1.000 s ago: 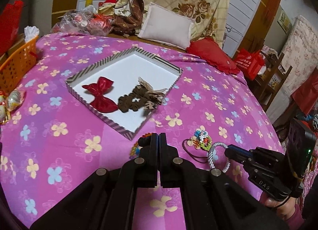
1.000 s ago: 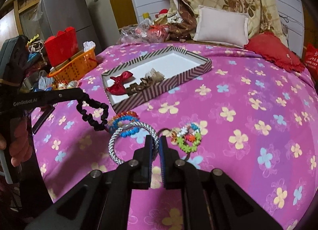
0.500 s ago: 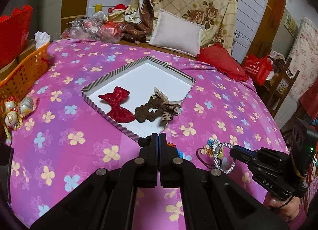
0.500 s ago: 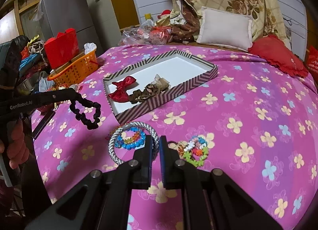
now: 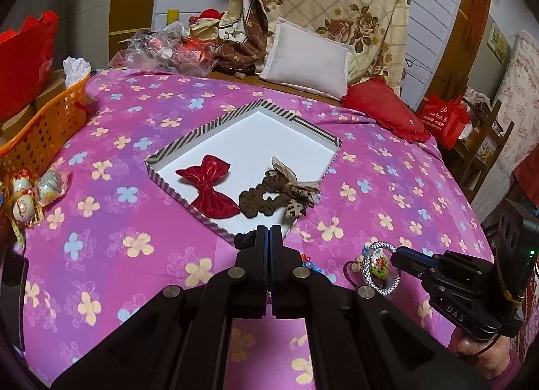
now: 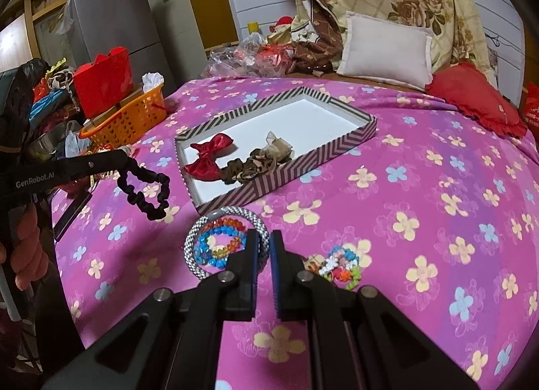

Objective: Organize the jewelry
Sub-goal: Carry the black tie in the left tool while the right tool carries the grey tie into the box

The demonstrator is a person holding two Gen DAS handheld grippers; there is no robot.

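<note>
Jewelry sits on the pink floral bed, lower centre of right wrist view: beaded bracelets and a multicolour flower piece. Right tool, nearly closed, pinches the silver braided bangle. Left tool at left edge, jaws fully closed on a black scrunchie hanging above the bed. Striped tray mid-frame holds a red bow & brown scrunchie.
</note>
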